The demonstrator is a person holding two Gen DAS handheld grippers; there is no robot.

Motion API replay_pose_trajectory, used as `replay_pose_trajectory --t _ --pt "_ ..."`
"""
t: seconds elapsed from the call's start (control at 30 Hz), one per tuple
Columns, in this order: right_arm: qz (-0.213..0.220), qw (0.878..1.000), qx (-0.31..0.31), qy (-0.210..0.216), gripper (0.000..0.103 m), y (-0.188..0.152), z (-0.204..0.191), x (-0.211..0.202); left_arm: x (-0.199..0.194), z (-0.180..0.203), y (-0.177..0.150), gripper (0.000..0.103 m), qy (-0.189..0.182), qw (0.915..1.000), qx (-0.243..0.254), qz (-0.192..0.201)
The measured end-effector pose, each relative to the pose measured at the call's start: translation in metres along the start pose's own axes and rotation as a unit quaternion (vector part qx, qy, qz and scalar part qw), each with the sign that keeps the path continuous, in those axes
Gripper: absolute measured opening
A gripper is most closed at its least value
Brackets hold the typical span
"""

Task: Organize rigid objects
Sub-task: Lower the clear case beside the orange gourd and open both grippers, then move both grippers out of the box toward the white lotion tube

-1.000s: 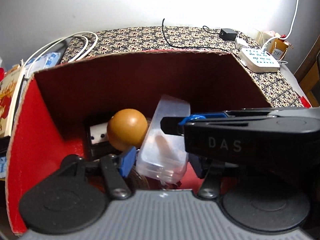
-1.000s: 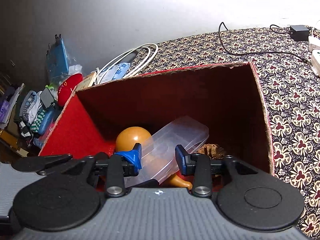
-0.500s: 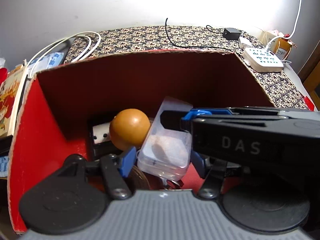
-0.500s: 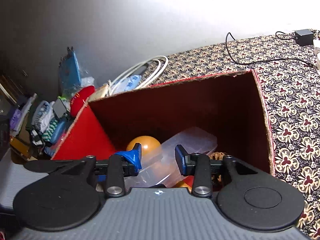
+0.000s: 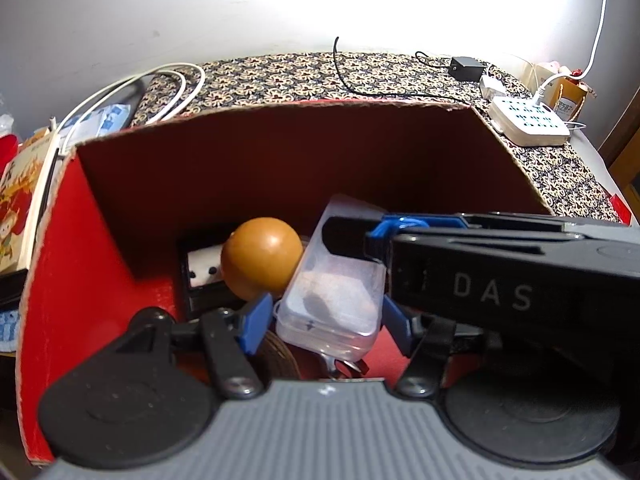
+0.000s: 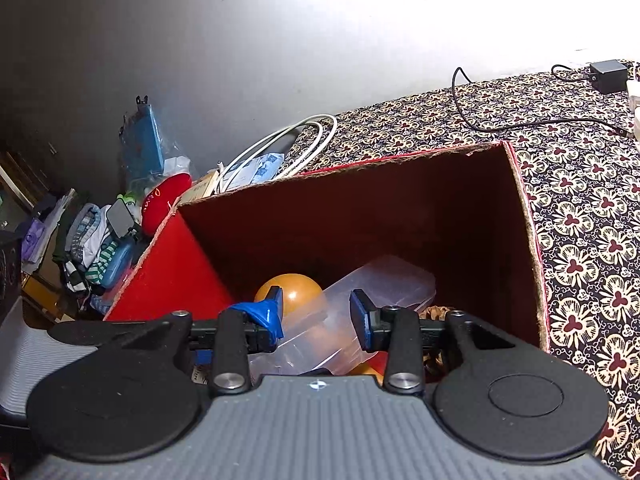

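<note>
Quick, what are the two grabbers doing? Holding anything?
Left gripper: jaws opening around the clear plastic box, pads off it.
Right gripper: open, holding nothing, above the red cardboard box.

The box (image 5: 100, 248) is rough-edged cardboard, red and matt inside. In it lie a clear, glossy plastic case (image 5: 336, 300) and a smooth, shiny orange-brown ball (image 5: 260, 258). A printed floral cloth (image 6: 580, 208) covers the desk. The power strip (image 5: 528, 122) is smooth white plastic.
</note>
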State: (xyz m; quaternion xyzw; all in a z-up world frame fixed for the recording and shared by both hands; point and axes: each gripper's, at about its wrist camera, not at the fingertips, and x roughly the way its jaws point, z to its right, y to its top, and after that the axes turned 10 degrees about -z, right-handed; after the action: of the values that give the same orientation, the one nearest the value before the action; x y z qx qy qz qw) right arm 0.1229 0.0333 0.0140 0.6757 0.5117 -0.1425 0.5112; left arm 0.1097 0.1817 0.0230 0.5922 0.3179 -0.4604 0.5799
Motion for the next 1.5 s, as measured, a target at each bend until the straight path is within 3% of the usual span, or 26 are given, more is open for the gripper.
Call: replay_pose_trajectory --t 1.03,1.33,1.5 --pt "-0.003 0.999 0.002 -0.04 0.017 0.0 -0.003 0.0 -0.001 0.01 -0.003 0.073 0.046 0.9989 0.006 0.007" --pt "0.026 0.994 -0.009 -0.104 0.018 -0.003 -0.012 -0.008 -0.004 0.009 -0.003 0.079 0.064 0.9977 -0.017 0.012" --pt "0.036 0.993 -0.015 -0.112 0.019 -0.009 -0.013 -0.022 -0.017 0.011 -0.01 0.078 0.08 0.9961 -0.028 0.025"
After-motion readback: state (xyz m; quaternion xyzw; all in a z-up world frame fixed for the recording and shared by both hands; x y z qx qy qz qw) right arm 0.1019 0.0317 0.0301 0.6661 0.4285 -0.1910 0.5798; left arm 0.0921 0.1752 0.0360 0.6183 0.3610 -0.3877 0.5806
